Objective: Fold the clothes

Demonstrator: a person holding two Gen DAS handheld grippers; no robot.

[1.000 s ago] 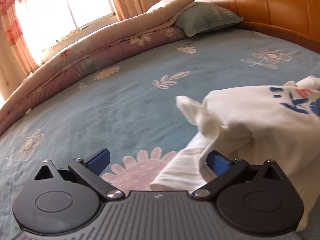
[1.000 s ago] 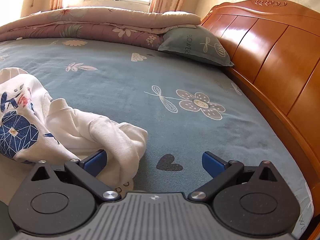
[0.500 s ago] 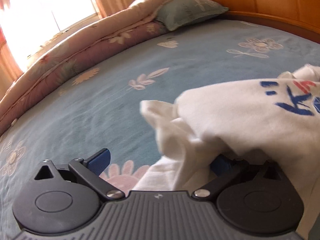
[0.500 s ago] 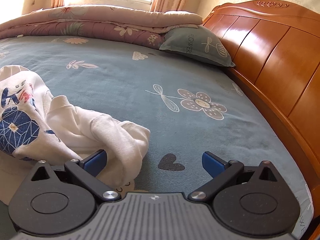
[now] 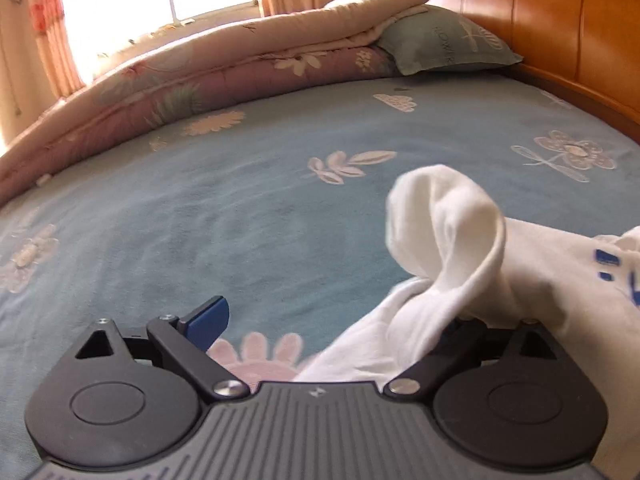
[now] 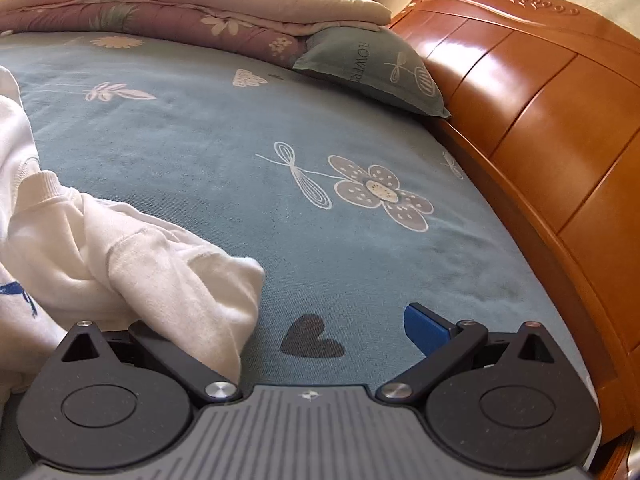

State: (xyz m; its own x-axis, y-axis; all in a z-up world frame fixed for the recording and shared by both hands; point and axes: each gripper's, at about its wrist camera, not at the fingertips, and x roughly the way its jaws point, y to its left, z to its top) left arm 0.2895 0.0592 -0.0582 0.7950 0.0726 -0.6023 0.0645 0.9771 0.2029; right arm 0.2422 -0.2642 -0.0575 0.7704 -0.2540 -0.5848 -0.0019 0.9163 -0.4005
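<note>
A crumpled white cotton sweatshirt with a dark blue print [image 5: 532, 280] lies on the wide blue bed sheet patterned with pale flowers [image 5: 240, 220], toward the near edge of the sheet. No box, basket or other container shows in either view.

The left gripper [image 5: 332, 316] has its jaws wide but closing; white folds of the sweatshirt drape over its right finger and reach into the gap, while the blue pad [image 5: 210, 316] of the other finger stands clear above the sheet, pressing on nothing.

The right gripper [image 6: 280, 324] stands wide open. A ribbed cuff end of the sweatshirt [image 6: 188, 280] covers its left finger, and the other blue pad [image 6: 424, 328] is bare, near a dark heart printed on the sheet.

Beyond the sweatshirt, a grey-green pillow [image 6: 376, 68] leans against the glossy orange wooden headboard [image 6: 540, 120], beside a long rolled pink and cream floral quilt [image 5: 208, 76].
</note>
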